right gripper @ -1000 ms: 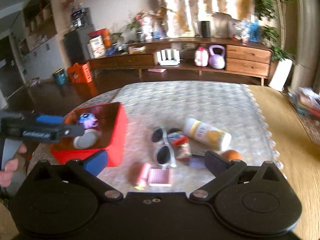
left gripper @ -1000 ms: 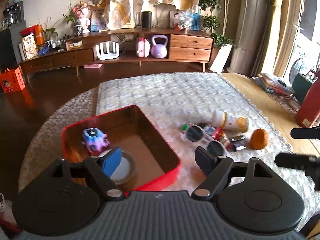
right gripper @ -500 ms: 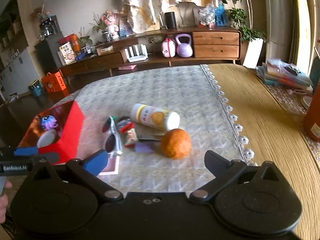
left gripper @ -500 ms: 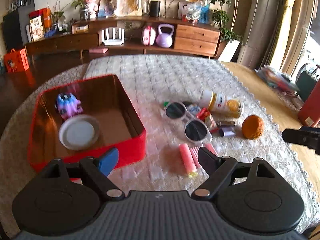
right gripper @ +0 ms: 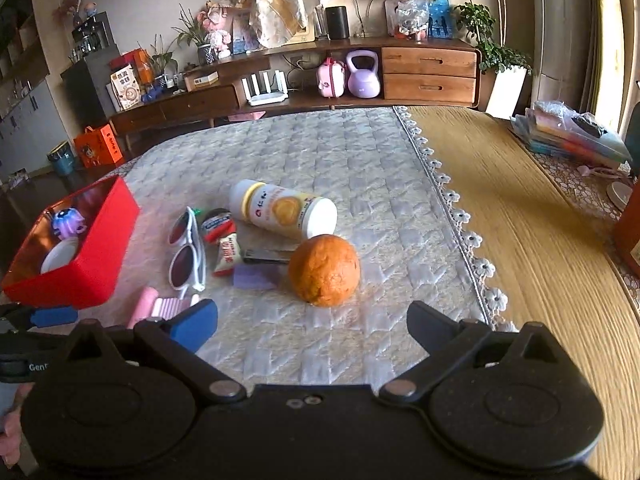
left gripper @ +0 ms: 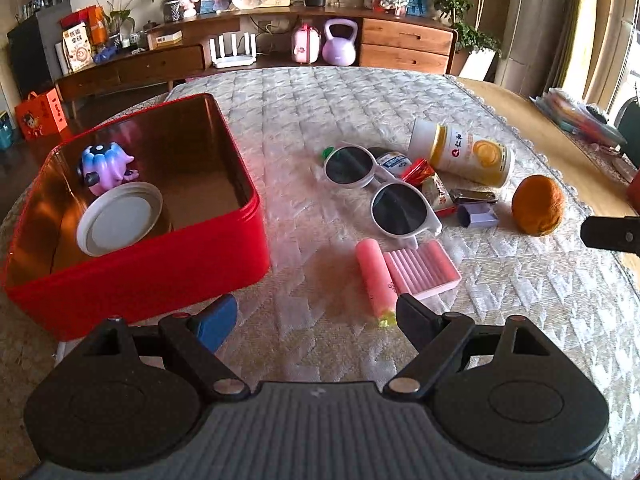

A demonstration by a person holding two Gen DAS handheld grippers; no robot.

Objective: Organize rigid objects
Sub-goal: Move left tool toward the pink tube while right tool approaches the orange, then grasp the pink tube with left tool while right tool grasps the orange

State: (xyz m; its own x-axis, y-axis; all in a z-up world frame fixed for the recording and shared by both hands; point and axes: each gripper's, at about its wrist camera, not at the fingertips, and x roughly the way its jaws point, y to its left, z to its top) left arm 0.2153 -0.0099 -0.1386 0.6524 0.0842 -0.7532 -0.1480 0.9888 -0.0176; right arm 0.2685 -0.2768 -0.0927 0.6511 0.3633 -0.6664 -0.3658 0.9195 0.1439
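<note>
A red tin box [left gripper: 168, 276] [right gripper: 100, 268] sits at the left on the quilted cloth, holding a purple toy [left gripper: 106, 166] and a white lid [left gripper: 120, 220]. To its right lie white sunglasses [left gripper: 384, 196], a pink tube [left gripper: 374, 276], a pink ribbed case [left gripper: 420, 270], a white-and-yellow bottle [left gripper: 464, 152] [right gripper: 284, 210], snack packets [right gripper: 224, 240], a small lilac box [left gripper: 478, 216] and an orange [left gripper: 538, 204] [right gripper: 324, 270]. My left gripper [left gripper: 316, 320] is open just short of the pink tube. My right gripper [right gripper: 312, 320] is open, just short of the orange.
The quilted cloth [right gripper: 340, 152] covers the left part of a wooden table [right gripper: 540, 240]. A stack of books [right gripper: 568, 136] lies at the table's far right. A long wooden sideboard [left gripper: 280, 48] with a kettlebell and plants stands behind.
Both grippers sank toward the table. The left view swung from over the red box to the pink tube. The right view swung right from the sunglasses to the orange, which now looms closer.
</note>
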